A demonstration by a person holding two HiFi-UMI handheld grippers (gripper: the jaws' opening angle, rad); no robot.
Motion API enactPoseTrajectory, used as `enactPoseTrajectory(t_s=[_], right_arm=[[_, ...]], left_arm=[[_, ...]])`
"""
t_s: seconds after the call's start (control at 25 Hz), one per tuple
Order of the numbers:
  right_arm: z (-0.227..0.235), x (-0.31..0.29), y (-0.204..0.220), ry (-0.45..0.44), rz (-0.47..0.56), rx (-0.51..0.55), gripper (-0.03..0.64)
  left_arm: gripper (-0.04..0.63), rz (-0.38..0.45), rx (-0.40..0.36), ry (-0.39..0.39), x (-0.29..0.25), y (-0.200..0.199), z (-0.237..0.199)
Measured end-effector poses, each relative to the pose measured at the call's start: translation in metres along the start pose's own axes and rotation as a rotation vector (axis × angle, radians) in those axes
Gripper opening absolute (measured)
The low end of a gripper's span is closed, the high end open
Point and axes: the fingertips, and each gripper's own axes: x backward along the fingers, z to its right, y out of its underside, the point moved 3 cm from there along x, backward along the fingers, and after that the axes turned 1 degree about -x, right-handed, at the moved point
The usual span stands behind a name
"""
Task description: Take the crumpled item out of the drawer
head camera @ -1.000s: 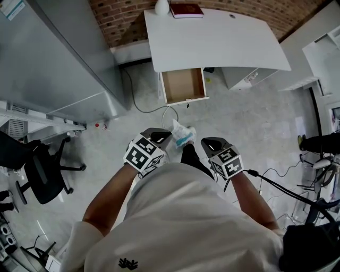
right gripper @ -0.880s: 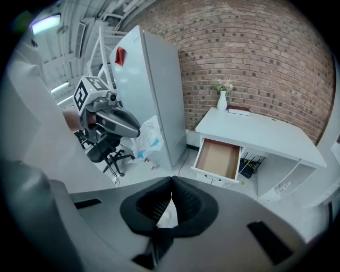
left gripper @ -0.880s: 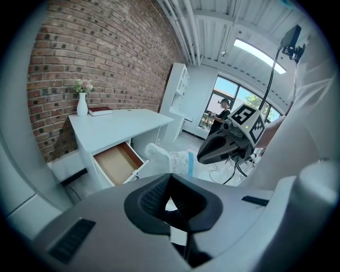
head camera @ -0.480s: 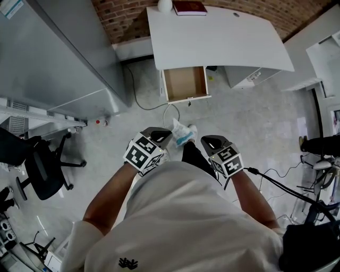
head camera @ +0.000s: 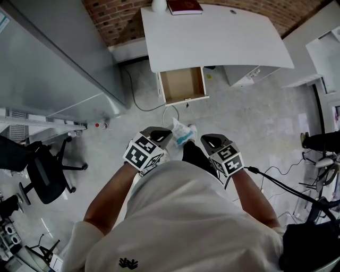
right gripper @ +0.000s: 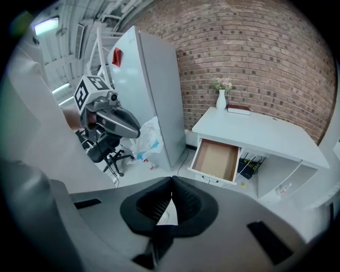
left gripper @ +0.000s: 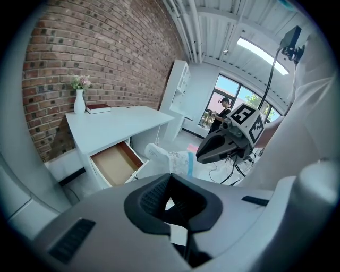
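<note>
Left gripper (head camera: pixel 161 137) pinched on crumpled item (head camera: pixel 181 133), over floor, well apart from drawer. Right gripper (head camera: pixel 212 142) beside it, jaws together, empty. Cable (head camera: pixel 169 110) between. Drawer (head camera: pixel 183 85) open below desk (head camera: pixel 228 42) near edge. Vase (head camera: pixel 159 5), book (head camera: pixel 184 6) at far left corner.

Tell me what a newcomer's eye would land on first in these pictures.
The crumpled item, white with blue, stands out most, pinched in the shut jaws of the left gripper just in front of the person's chest. Beyond it the drawer stands open and empty under the white desk, against the brick wall. The right gripper is level with the left, jaws shut on nothing.
</note>
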Motion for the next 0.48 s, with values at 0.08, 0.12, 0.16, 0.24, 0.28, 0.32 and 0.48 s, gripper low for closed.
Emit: enactPoseTrajectory(t_s=[0.08,0.12,0.16,0.24,0.28,0.32,0.48], right_arm=[[0.009,-0.001,-0.001,0.004,0.001,-0.005,0.029],[0.013,-0.001,0.0,0.004,-0.004,-0.01,0.029],[0.016,-0.001,0.001,0.003,-0.011,-0.014,0.029],[0.025,-0.001,0.0,0.001,-0.017,-0.019,0.029],[0.03,-0.001,-0.002,0.001,-0.017,-0.02,0.029],[0.036,-0.002,-0.004,0.001,-0.017,-0.02,0.029],[0.053,-0.009,-0.008,-0.005,-0.022,-0.023,0.029]], left_arm=[[0.023,-0.004,-0.005,0.006,-0.007,-0.006,-0.003],[0.023,-0.006,-0.006,0.009,-0.009,-0.009,-0.005],[0.023,-0.009,-0.007,0.011,-0.012,-0.011,-0.006],[0.023,-0.012,-0.009,0.015,-0.019,-0.018,-0.009],[0.023,-0.013,-0.01,0.017,-0.022,-0.023,-0.011],[0.023,-0.014,-0.011,0.018,-0.026,-0.027,-0.014],[0.023,-0.022,0.003,0.02,-0.039,-0.034,-0.025]])
